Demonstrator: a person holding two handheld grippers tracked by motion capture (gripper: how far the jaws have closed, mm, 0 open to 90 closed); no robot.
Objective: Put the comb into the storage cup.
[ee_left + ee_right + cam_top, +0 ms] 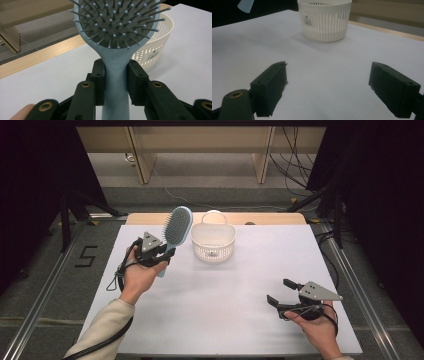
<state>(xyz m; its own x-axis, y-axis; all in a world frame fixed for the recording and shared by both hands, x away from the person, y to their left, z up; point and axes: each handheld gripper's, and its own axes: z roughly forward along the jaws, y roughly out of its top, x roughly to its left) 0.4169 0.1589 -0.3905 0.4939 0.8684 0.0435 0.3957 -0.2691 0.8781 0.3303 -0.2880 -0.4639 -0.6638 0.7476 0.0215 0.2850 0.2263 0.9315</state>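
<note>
A pale blue hairbrush (177, 227) with a grey bristle pad is held up off the table at the left, head pointing toward the far edge. My left gripper (159, 252) is shut on its handle; in the left gripper view both pads press the blue handle (115, 75) just below the head. A white slotted basket (213, 241) stands on the table just right of the brush head, also seen as the basket (155, 51) behind the brush and the basket (324, 20) ahead of the right jaws. My right gripper (280, 292) hovers at the near right, open and empty.
The white table top (230, 295) has a wooden strip along its far edge. Metal rails run along both sides of the table. Black stands and cables sit on the floor beyond the far corners.
</note>
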